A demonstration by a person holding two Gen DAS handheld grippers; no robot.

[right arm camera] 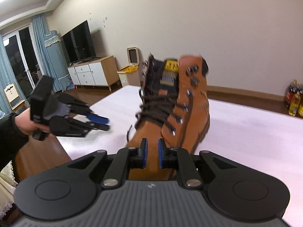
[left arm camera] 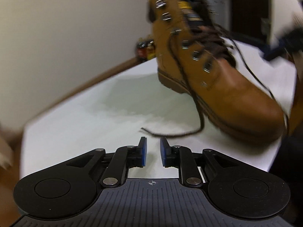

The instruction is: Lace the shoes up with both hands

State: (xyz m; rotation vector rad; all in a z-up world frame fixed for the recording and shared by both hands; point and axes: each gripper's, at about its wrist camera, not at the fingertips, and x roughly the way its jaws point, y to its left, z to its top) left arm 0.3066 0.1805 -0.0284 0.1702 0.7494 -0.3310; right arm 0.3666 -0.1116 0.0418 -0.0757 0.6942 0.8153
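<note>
Left tongs (left arm camera: 153,152) a little way apart, holding nothing, blue pads bare over the white tabletop (left arm camera: 85,117). Seen again at the left edge of the right wrist view, gripped by a hand (right arm camera: 22,123) in a dark sleeve, pointing toward the boot (right arm camera: 170,104). Right tongs (right arm camera: 152,153) also parted a little, low in the middle of the frame, with the boot's brown toe behind the gap; touching or not, cannot tell. Boot standing on the tabletop, toe toward the lower frame, shaft up. Loose dark lace (left arm camera: 170,133) lying just beyond the left tongs.
</note>
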